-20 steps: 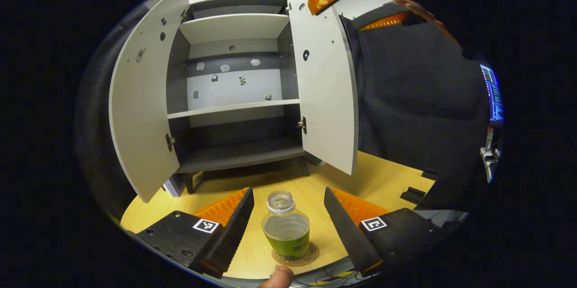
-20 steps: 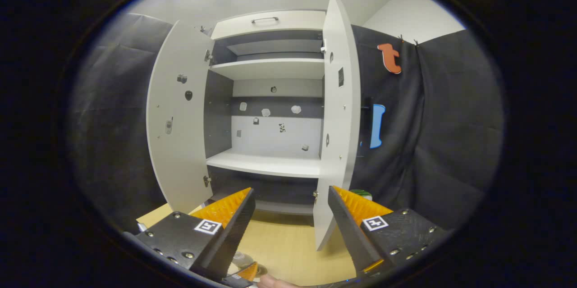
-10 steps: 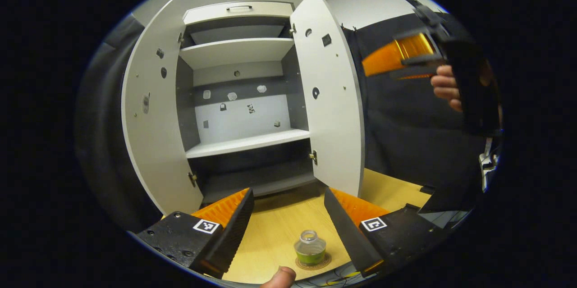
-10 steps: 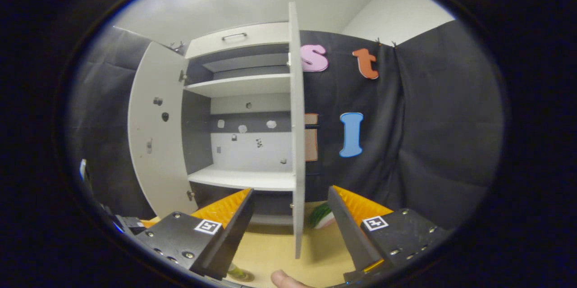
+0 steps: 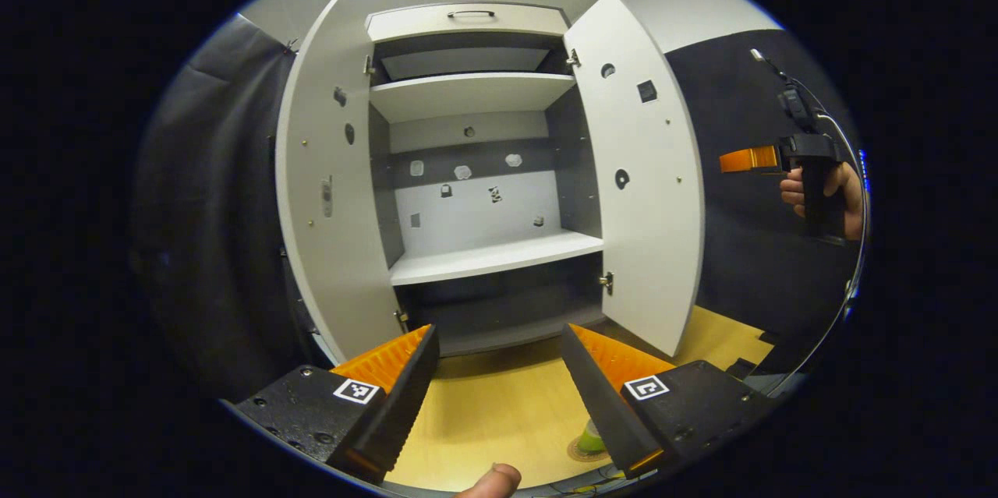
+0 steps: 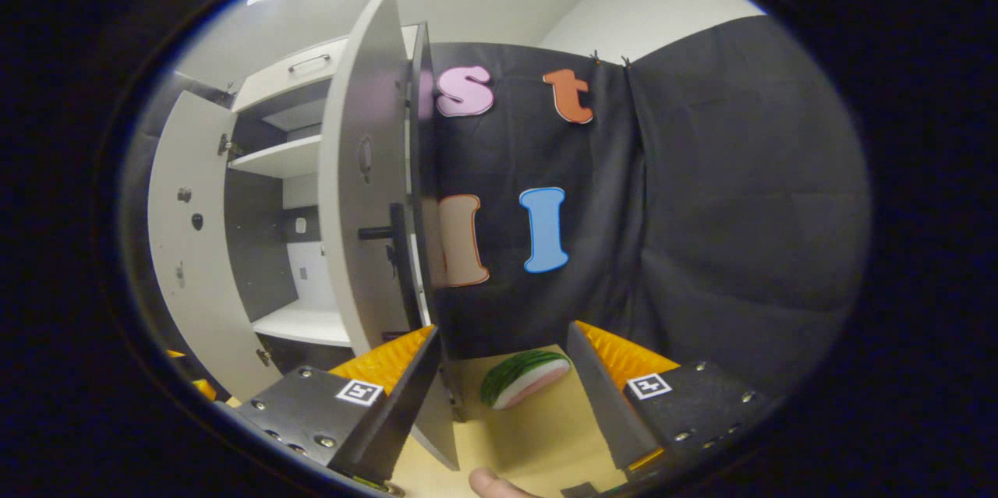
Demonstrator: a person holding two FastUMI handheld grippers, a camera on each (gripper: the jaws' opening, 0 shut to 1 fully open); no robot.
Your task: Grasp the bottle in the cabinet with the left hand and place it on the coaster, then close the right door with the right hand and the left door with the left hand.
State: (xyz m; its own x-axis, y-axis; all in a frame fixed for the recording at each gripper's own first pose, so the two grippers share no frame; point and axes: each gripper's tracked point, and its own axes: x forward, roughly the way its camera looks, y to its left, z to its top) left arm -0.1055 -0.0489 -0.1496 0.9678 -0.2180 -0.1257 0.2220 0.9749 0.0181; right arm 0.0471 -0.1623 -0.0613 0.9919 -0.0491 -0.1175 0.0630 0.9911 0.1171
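Note:
The small bottle (image 5: 592, 436) of green liquid stands on the round coaster (image 5: 578, 450) on the wooden table, low in the left gripper view, partly hidden behind my left gripper's right finger. My left gripper (image 5: 497, 334) is open and holds nothing, pulled back from the bottle and facing the open cabinet (image 5: 499, 256). The left door (image 5: 327, 194) and right door (image 5: 643, 171) both stand open. My right gripper (image 6: 503, 328) is open, just right of the right door's (image 6: 362, 194) outer face and black handle (image 6: 390, 237). That right gripper (image 5: 737, 160) shows far right, in a hand.
A toy watermelon slice (image 6: 522, 377) lies on the table (image 6: 538, 436) between my right gripper's fingers, against the black cloth wall. The cabinet shelves (image 5: 468, 93) hold nothing. The left door (image 6: 195, 249) swings out far left. A thumb (image 5: 487, 478) shows at the bottom edge.
My left gripper has drawn back from the bottle, which stays on the coaster. My right gripper has swung right, past the right door's edge to its outer, handle side.

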